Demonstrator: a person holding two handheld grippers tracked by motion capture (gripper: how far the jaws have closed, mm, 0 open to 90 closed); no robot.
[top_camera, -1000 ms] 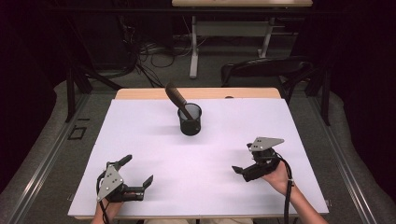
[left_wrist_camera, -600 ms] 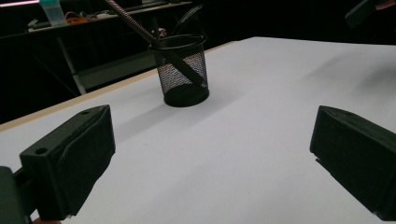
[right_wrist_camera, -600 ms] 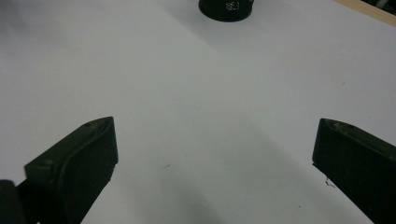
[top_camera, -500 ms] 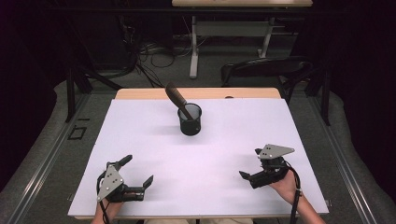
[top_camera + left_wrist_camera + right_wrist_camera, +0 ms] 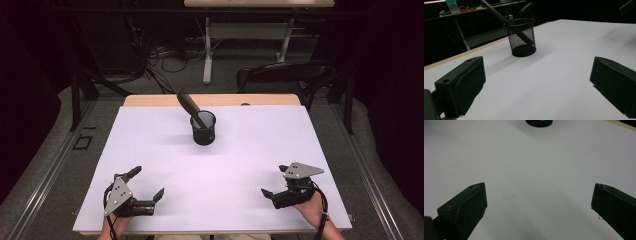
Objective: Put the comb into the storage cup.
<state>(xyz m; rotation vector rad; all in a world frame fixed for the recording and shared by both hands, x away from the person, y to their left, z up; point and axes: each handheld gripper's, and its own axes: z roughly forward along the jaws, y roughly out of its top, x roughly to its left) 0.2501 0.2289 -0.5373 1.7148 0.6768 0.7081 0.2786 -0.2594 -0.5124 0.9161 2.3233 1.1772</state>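
A black mesh cup [image 5: 203, 129] stands on the white table [image 5: 215, 170], a little beyond its middle. A dark, thick-handled tool [image 5: 188, 104] leans out of the cup toward the far left. My left gripper [image 5: 148, 182] lies near the front left corner, open, with nothing between its jaws. My right gripper [image 5: 273, 180] rests near the front right, held by a hand, also open and empty. In the left gripper view the cup [image 5: 521, 37] and the leaning tool [image 5: 496, 12] sit ahead of the wide-spread left gripper [image 5: 537, 82]. In the right gripper view the right gripper [image 5: 539, 202] faces bare table, and the cup's base [image 5: 539, 122] is at the top edge.
A strip of wooden tabletop [image 5: 150, 100] shows past the white sheet's far edge. Beyond it are a dark chair [image 5: 280, 75], a desk leg [image 5: 207, 50] and floor cables [image 5: 165, 55]. A bottle [image 5: 452, 5] stands on a far desk.
My right gripper has drawn back toward the front edge and slightly to the right, staying open. The left gripper and the cup have not moved.
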